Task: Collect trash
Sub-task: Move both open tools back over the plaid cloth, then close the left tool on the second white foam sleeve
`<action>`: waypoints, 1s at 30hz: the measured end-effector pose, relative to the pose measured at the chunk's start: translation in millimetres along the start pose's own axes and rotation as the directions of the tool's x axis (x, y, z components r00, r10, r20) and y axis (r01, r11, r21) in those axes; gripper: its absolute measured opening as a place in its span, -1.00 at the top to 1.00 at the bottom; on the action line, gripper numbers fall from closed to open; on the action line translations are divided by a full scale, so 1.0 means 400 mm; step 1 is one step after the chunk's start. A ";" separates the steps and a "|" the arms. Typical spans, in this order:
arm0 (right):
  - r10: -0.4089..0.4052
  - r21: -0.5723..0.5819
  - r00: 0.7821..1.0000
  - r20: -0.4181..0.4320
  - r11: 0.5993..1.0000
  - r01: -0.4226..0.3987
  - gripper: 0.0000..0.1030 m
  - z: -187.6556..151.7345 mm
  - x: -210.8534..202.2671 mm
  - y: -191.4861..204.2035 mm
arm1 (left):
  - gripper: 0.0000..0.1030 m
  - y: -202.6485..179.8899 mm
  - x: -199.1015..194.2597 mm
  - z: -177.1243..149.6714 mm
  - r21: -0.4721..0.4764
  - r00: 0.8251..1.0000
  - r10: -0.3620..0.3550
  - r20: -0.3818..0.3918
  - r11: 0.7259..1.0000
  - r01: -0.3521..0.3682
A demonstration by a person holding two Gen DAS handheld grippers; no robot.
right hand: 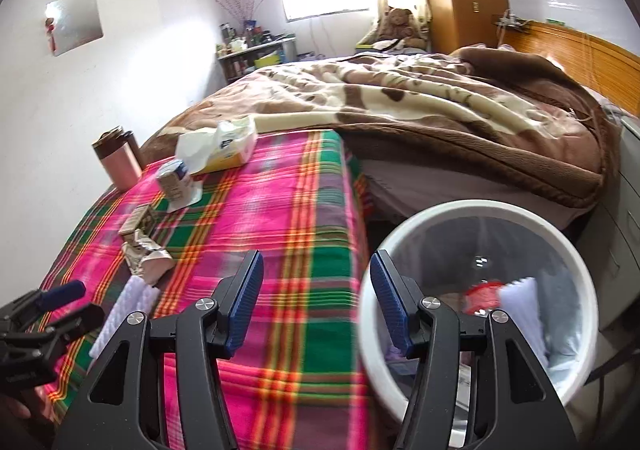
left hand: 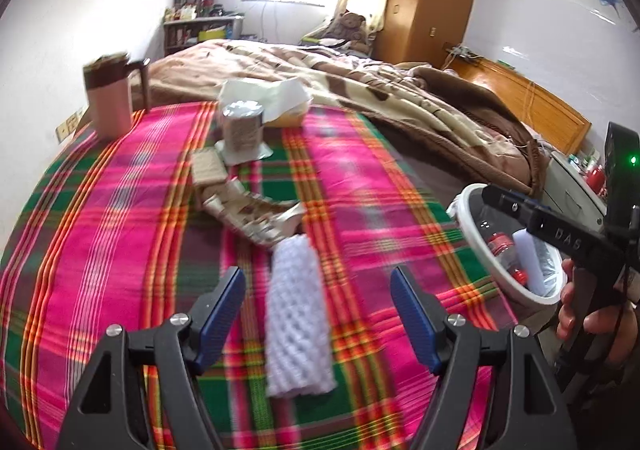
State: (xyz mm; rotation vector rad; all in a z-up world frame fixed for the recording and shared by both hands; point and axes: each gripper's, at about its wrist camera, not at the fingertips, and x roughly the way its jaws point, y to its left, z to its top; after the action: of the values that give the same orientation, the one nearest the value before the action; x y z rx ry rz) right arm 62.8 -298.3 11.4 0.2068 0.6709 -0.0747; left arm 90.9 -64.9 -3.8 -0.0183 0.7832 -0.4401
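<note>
- The bed [right hand: 420, 102] fills the far half of the room, covered by a rumpled brown and cream blanket [left hand: 384, 98].
- The surface [left hand: 120, 250] in front carries a pink, green and orange plaid cloth; it stands against the bed's near side.
- A white round bin [right hand: 576, 262] stands just beside the surface's right edge. A red-capped plastic bottle [left hand: 505, 250] and white scraps lie inside it.
- The left gripper [left hand: 318, 314] hangs over the cloth, its blue fingers [left hand: 220, 310] wide apart with nothing pressed between them.
- The right gripper [right hand: 316, 302] is also spread and empty, one finger over the cloth and the other over the bin's rim.
- A white foam net sleeve [left hand: 298, 326] lies on the cloth, directly below the gap of the left fingers.
- A crumpled wrapper [left hand: 256, 218] lies just beyond the sleeve, with a small brown carton [left hand: 208, 170] at its far end.
- A pink mug [left hand: 110, 98] stands at the far left corner.
- A tissue pack [left hand: 272, 98] and a foil-topped cup [left hand: 242, 126] sit near the far edge.
</note>
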 end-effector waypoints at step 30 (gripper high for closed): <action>0.190 -0.174 0.969 -0.155 0.961 -0.216 -0.11 0.015 0.183 0.271 | 0.01 0.111 0.084 -0.042 -0.030 0.991 -0.020 -0.135 0.999 0.016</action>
State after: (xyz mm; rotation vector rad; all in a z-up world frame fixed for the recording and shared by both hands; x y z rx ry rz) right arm 138.3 -193.7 -11.5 0.0964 0.7856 0.2031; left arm 117.1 -35.2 -46.4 -0.0225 0.9238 -0.4509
